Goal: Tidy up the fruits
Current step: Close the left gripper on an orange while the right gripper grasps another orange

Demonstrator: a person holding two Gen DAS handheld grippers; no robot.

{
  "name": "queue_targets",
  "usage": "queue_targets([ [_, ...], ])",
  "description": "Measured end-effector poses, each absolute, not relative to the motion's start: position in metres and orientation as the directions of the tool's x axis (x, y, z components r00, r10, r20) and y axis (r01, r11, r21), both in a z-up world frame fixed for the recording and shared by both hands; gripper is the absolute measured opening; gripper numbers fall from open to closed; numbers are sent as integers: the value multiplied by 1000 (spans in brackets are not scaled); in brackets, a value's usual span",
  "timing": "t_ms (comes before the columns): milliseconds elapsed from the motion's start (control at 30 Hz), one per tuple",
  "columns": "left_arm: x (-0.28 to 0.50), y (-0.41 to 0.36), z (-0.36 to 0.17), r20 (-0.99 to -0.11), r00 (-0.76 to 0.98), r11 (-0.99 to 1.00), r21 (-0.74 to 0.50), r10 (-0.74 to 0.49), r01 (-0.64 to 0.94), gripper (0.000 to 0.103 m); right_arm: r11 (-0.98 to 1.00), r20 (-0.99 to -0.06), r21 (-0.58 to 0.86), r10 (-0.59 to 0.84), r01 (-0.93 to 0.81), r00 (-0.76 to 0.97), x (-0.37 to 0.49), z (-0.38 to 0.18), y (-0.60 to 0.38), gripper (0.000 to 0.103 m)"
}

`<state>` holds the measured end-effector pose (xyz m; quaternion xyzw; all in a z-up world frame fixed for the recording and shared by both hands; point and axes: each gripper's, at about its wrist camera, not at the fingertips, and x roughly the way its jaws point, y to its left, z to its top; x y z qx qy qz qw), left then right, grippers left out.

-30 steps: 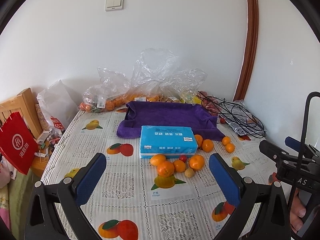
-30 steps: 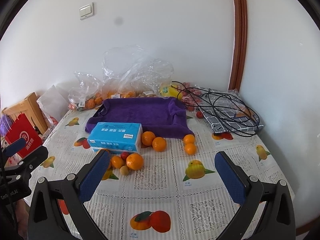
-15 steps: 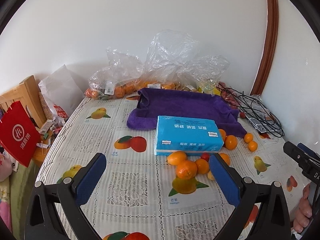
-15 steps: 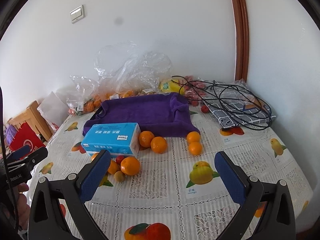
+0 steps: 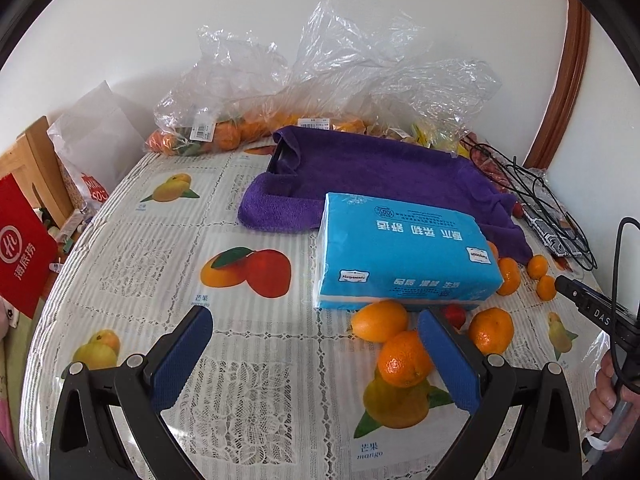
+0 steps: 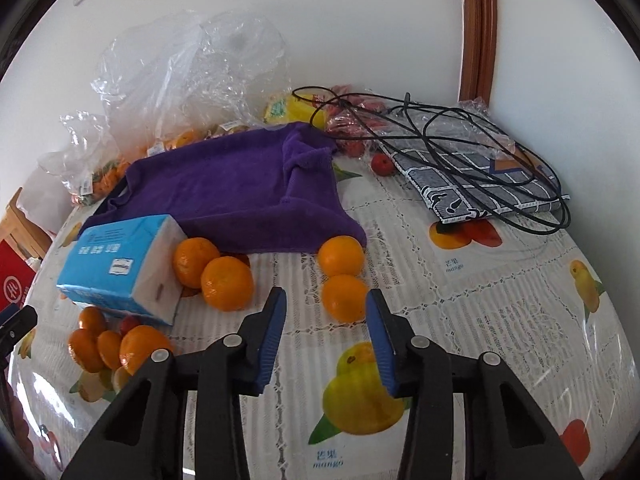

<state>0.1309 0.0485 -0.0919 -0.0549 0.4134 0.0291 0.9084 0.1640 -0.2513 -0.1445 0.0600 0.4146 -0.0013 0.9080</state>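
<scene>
From the left wrist, the left gripper (image 5: pixel 314 342) hangs wide open and empty over the tablecloth (image 5: pixel 132 248); a cluster of oranges (image 5: pixel 404 358) sits at 3 o'clock against its right finger, the tissue pack (image 5: pixel 404 256) at 1 o'clock. From the right wrist, the right gripper (image 6: pixel 325 322), half closed from its wide spread a second ago, holds nothing and has dropped toward the nearest orange (image 6: pixel 344 298) at 12 o'clock; next it should likely straddle and pinch it
</scene>
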Motion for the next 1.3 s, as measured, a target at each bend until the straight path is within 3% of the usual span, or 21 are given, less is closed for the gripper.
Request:
queue_targets([
  [167, 138, 50, -101, -775, 632, 991, -85, -2, -101, 103, 993, -767, 109, 51, 52, 639, 177, -159, -254, 39],
  [267, 141, 50, -104, -783, 622, 992, -80, -2, -97, 103, 995, -777, 85, 32, 55, 629, 182, -165, -252, 32],
  [533, 142, 42, -112, -799, 599, 995, -94, -52, -39, 102, 999, -760, 28, 0, 33, 650, 181, -166, -243, 32],
  [700, 143, 31, -114, -804, 580, 988, -153, -133, 15, 100, 998, -747, 53, 30, 15, 664, 169, -160, -241, 19],
  [833, 145, 18, -124, -821, 553, 989, -143, -145, 48, 88, 999, -750, 47, 30, 7, 661, 168, -161, -240, 19],
  [1067, 145, 10, -135, -837, 515, 982, -171, -186, 76, 66, 998, -769, 61, 41, 9, 638, 176, -172, -245, 30],
  [1200, 145, 6, -135, -833, 517, 980, -175, -198, 93, 56, 995, -768, 100, 72, 8, 636, 178, -174, -249, 28],
  [1267, 145, 4, -136, -836, 508, 978, -177, -209, 111, 42, 994, -764, 109, 79, 8, 640, 177, -174, -250, 28],
  [1300, 145, 3, -137, -839, 501, 977, -176, -211, 118, 41, 994, -762, 109, 79, 7, 643, 175, -174, -249, 27],
])
